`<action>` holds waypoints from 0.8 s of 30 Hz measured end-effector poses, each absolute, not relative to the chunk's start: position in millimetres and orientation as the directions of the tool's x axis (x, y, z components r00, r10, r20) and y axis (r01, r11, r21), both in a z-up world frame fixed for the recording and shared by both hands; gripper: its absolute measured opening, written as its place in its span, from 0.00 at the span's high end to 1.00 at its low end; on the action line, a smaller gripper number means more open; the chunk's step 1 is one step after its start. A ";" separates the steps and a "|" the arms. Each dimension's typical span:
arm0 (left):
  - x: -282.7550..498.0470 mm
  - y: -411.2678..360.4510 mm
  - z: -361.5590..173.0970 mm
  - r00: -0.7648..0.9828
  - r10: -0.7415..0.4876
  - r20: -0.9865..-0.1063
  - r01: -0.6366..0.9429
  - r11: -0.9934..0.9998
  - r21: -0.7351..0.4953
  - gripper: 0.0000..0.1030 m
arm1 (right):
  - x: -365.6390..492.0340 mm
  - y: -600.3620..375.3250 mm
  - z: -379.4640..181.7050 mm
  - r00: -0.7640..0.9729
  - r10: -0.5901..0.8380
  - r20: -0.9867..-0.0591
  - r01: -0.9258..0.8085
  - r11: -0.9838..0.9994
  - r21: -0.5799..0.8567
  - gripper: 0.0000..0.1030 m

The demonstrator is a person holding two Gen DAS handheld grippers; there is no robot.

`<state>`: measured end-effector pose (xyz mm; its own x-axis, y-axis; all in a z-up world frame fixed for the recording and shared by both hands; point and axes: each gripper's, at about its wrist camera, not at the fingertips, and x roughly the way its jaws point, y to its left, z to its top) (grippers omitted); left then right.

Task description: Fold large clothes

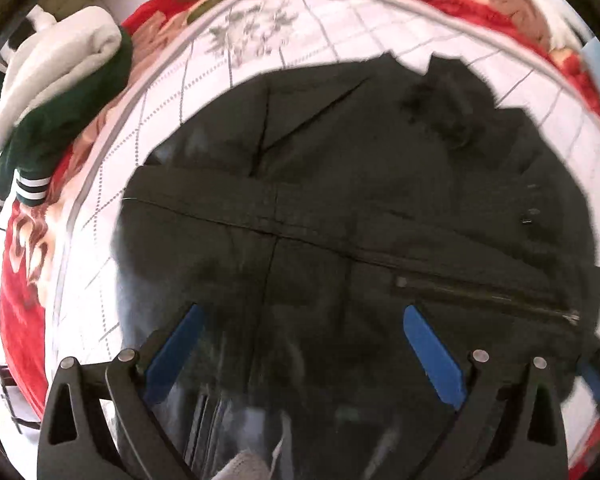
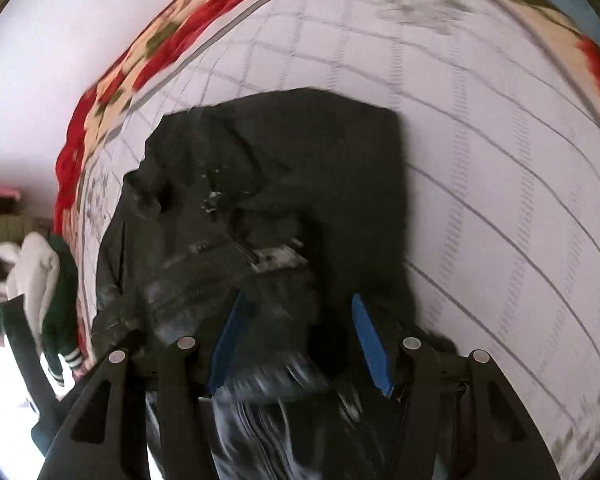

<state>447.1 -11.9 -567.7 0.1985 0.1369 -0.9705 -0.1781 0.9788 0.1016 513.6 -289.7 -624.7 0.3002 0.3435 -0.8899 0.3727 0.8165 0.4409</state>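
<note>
The black jacket (image 1: 340, 200) lies spread on the white checked sheet (image 2: 500, 160), with free sheet on its far and right sides. It is dark, creased, and a zipper pocket (image 1: 484, 292) shows. The left gripper (image 1: 304, 344) and the right gripper (image 2: 296, 340) hang over it, fingers apart, grasping nothing. Near edges are blurred. A green-white garment (image 1: 60, 80) lies left on the red floral blanket (image 1: 24, 280).

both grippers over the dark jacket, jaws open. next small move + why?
Probably lower both and close on the near edge. The left gripper and right gripper are open above the black jacket, which lies bunched on the white quilt, gripped by neither.
</note>
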 end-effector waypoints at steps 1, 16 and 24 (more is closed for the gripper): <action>448.0 -12.9 -573.5 0.195 0.144 -0.970 -0.173 0.979 0.110 0.00 | 524.7 -283.6 -632.0 0.287 0.350 -0.892 0.353 0.827 0.438 0.44; 449.8 -25.7 -589.9 0.171 0.166 -0.971 -0.168 0.976 0.138 0.00 | 556.4 -251.5 -655.8 0.177 0.271 -0.946 0.273 0.910 0.311 0.71; 456.0 -25.0 -541.7 0.256 0.147 -0.955 -0.192 0.977 0.098 0.00 | 535.5 -285.0 -594.6 0.365 0.236 -0.901 0.326 0.874 0.361 0.81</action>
<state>456.0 -25.0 -541.7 0.2560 0.1465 -0.9555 -0.1917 0.9765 0.0984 535.5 -285.0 -594.6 0.3651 0.2360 -0.9006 0.3261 0.8736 0.3611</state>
